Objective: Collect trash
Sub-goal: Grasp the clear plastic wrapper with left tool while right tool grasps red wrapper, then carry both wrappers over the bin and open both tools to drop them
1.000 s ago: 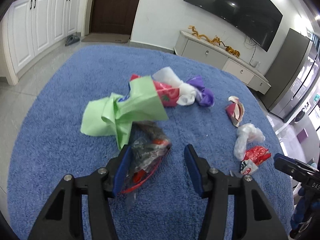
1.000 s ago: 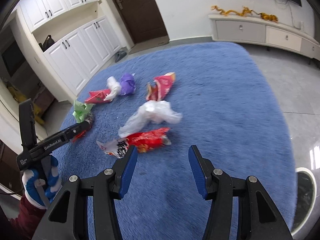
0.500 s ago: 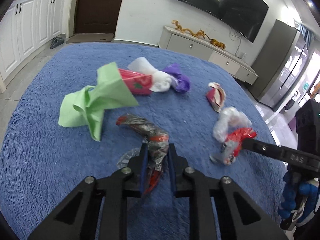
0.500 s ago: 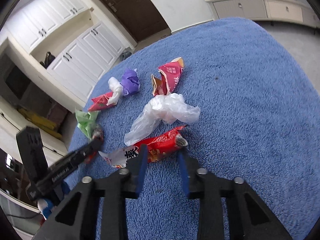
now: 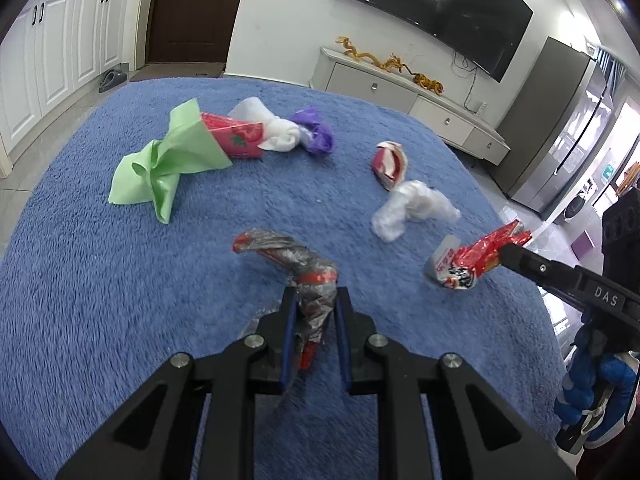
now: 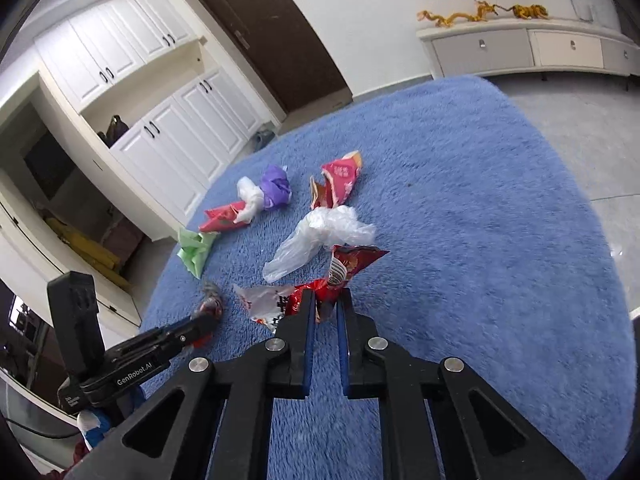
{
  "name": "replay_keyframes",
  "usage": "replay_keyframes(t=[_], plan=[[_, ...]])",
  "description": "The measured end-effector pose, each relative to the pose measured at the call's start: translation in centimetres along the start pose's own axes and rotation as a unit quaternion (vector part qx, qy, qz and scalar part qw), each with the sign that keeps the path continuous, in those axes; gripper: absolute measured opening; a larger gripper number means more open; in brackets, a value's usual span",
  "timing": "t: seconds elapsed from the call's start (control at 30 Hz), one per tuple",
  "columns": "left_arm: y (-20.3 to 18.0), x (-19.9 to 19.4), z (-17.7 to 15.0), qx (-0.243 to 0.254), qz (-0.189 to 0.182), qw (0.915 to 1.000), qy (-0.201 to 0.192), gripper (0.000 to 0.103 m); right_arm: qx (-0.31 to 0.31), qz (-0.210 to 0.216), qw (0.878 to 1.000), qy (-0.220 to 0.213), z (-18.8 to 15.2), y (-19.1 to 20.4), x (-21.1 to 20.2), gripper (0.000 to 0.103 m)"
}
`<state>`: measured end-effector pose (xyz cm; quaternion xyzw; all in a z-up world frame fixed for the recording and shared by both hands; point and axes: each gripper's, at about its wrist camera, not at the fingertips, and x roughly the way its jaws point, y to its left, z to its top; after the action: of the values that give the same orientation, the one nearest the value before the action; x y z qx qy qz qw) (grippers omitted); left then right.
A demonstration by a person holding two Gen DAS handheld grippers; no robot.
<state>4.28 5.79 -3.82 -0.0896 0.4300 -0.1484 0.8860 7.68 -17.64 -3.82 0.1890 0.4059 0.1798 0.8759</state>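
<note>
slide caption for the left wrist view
Left tool shut on a crumpled silver-and-red foil wrapper above the shaggy blue carpet.

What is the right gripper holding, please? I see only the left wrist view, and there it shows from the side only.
Observer: In the right wrist view, the right gripper is shut on the red snack wrapper near its middle, with both pads pressing on it.
Operator: Does any trash lie further to the right of it?
Observer: None shows. To the right of the clear plastic bag, that view has only blue rug up to its edge.
</note>
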Motion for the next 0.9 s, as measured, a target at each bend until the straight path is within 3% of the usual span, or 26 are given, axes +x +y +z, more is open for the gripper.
replay_keyframes(t=[0.2, 0.4, 0.63, 0.9], plan=[[-3.3, -1.7, 0.6, 0.031, -0.017, 0.9993, -0.015, 0.017, 0.003, 0.001, 0.999, -0.034, -0.8, -1.3, -3.9, 0.009], [-11.3, -0.6, 2.2, 0.097, -0.076, 0.9923, -0.009, 0.017, 0.024, -0.011, 0.997, -0.078, -1.8, -4.2, -9.1, 0.009], [-25.4, 2.9, 2.0, 0.214, -0.151, 0.9650, 0.018, 0.017, 0.086, -0.078, 0.983, -0.143, -4.3, -11.3, -17.4, 0.009], [-37.4, 7.8, -0.6, 0.291, -0.184, 0.9359, 0.074, 0.017, 0.184, -0.171, 0.952, -0.172, -8.6, -22.1, -23.1, 0.009]])
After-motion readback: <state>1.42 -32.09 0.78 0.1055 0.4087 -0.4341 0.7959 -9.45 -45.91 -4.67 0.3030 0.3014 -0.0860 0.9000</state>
